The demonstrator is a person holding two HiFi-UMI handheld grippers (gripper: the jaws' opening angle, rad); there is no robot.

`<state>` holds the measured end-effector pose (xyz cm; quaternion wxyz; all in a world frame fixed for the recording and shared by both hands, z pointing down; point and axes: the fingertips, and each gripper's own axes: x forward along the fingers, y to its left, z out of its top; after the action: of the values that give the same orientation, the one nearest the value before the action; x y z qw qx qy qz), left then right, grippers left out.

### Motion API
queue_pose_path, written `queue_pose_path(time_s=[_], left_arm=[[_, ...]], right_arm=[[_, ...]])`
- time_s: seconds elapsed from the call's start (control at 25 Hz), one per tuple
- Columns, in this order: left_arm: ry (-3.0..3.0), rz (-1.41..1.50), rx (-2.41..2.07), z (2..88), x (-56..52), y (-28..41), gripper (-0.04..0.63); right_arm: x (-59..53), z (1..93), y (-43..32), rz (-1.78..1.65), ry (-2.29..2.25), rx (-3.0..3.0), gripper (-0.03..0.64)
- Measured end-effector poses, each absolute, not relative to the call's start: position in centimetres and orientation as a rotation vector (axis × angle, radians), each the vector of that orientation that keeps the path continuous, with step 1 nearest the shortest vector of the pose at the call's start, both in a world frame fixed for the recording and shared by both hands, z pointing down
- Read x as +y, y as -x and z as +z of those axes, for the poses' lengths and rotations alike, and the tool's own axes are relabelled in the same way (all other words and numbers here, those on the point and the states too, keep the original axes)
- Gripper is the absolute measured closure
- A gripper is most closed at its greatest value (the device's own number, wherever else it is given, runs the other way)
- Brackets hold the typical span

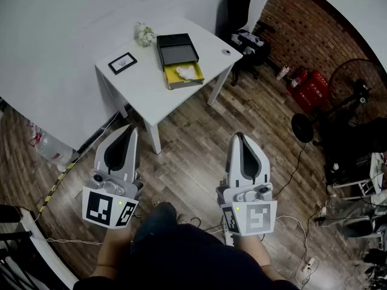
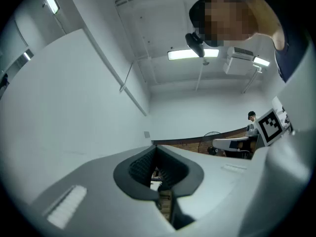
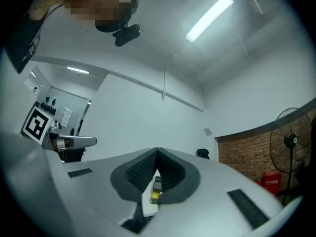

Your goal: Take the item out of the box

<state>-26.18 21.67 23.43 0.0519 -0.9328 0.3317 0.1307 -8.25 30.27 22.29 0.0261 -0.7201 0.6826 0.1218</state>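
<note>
One white item (image 1: 186, 71) lies inside the yellow box (image 1: 175, 83), which is open at the top and rests near the right front edge of the white table (image 1: 145, 89) in the upper centre of the head view. Touching the box's far side is a black tray-like part (image 1: 177, 48), either its lid or its sleeve; which one cannot be told. On the same tabletop, a small black-framed card (image 1: 123, 63) sits toward the left edge and a cluster of white flowers (image 1: 144, 34) toward the far edge, both apart from the box.

Below the table in the frame, over the wooden floor (image 1: 193, 156), the left gripper (image 1: 129, 128) and the right gripper (image 1: 239, 136) point toward the table, well apart from it and from each other. Each gripper view shows its jaws pressed together at the tips with nothing between them: left gripper (image 2: 157, 148), right gripper (image 3: 157, 151). Behind the closed right jaws, a sliver of the yellow box (image 3: 155, 195) shows through the gap beneath the tips.

At the right of the head view stand red fire extinguishers (image 1: 309, 89) against a brick wall (image 1: 314, 23), with a black floor fan (image 1: 357, 86) beside them. A black office chair (image 1: 240, 8) stands beyond the table's far right corner.
</note>
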Motion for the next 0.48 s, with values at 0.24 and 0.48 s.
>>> queue_pose_path(time_s=[0.24,0.48], left_arm=[[2.89,0.278,1.029,24.9,30.3,25.4,0.584],[2.878,0.226,1.045,24.8,33.7,25.6,0.584]], right_arm=[[36.6,23.9,10.9,0.314,2.208,2.167,0.606],[39.3,23.5,12.0,0.327,2.183,2.19,0.606]])
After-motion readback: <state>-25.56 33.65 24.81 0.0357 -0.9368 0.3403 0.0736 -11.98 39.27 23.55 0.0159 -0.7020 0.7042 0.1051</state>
